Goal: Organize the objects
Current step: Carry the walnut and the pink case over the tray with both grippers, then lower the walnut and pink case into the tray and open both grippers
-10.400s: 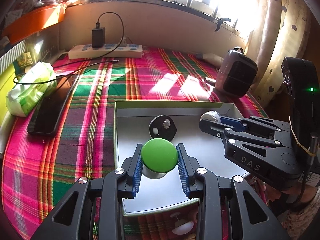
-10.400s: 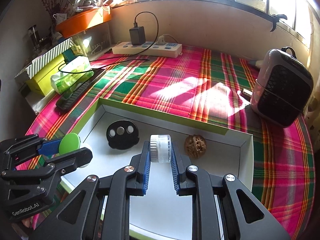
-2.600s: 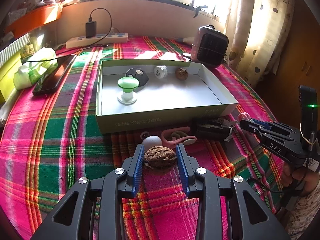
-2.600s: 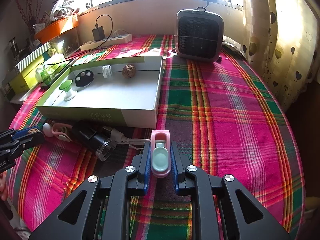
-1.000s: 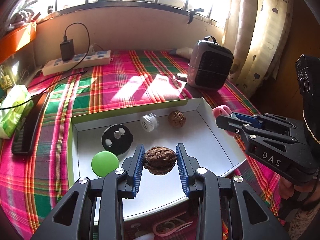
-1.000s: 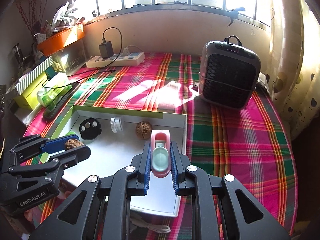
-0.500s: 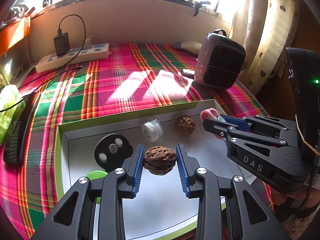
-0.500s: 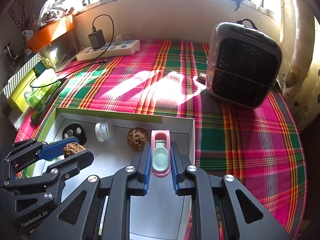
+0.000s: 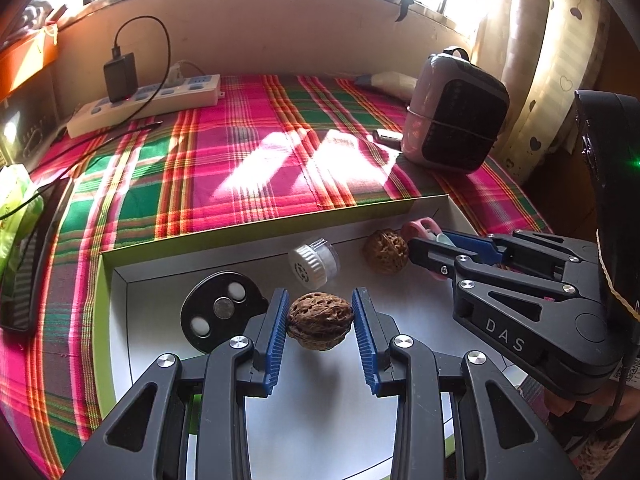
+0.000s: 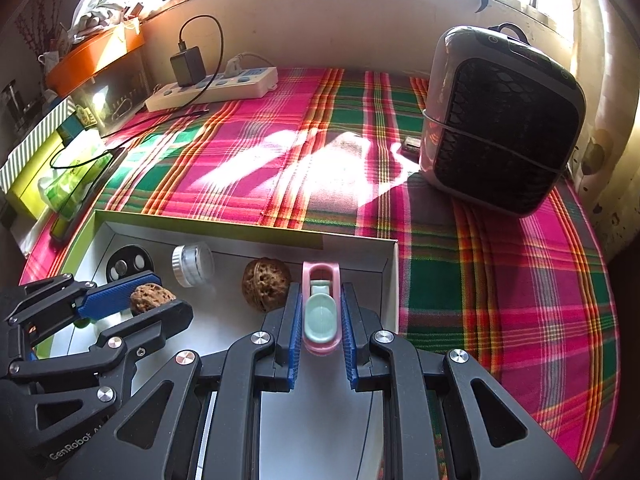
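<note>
My left gripper is shut on a brown walnut, held just above the floor of a shallow green-rimmed box. In the right wrist view that walnut shows between the left gripper's blue pads. My right gripper is shut on a pink clip with a mint-green lever, over the box's right end near its wall. On the box floor lie a second walnut, a small clear jar with a white lid and a black disc with round inserts.
The box stands on a pink and green plaid cloth. A small heater stands at the back right. A power strip with a black charger lies at the back left. A phone and green packet lie at the left edge.
Both grippers have come lower and further forward over the box with their loads still held. The green-capped piece has dropped out of sight under the left gripper.
</note>
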Available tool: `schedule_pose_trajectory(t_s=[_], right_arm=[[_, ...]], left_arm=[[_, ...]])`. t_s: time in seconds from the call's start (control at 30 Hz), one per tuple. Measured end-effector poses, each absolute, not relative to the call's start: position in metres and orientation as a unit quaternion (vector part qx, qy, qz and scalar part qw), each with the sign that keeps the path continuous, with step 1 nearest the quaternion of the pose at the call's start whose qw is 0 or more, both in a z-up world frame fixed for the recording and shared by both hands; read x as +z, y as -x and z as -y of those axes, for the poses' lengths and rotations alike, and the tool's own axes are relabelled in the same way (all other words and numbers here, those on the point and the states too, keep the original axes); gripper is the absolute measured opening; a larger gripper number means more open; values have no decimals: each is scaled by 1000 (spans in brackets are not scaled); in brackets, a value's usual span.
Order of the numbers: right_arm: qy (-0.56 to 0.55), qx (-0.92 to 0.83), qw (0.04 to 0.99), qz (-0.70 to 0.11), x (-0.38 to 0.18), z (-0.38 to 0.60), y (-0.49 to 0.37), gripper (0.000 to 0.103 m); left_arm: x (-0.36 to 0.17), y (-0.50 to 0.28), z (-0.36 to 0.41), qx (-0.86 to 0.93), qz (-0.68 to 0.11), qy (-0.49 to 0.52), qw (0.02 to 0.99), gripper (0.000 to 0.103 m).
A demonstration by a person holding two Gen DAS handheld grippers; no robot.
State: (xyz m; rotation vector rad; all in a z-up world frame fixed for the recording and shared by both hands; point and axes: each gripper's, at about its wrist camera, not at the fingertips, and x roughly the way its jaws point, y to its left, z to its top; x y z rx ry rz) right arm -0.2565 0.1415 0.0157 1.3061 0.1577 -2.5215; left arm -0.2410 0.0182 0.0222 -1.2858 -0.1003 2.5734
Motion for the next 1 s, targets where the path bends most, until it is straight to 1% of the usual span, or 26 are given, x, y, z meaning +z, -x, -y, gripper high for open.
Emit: schedule_pose_trajectory(t_s=[1.0], right_arm=[[-454, -876, 149, -65, 12, -135, 257, 19]], left_arm=[[19, 245, -21, 885, 17, 449, 121, 30]])
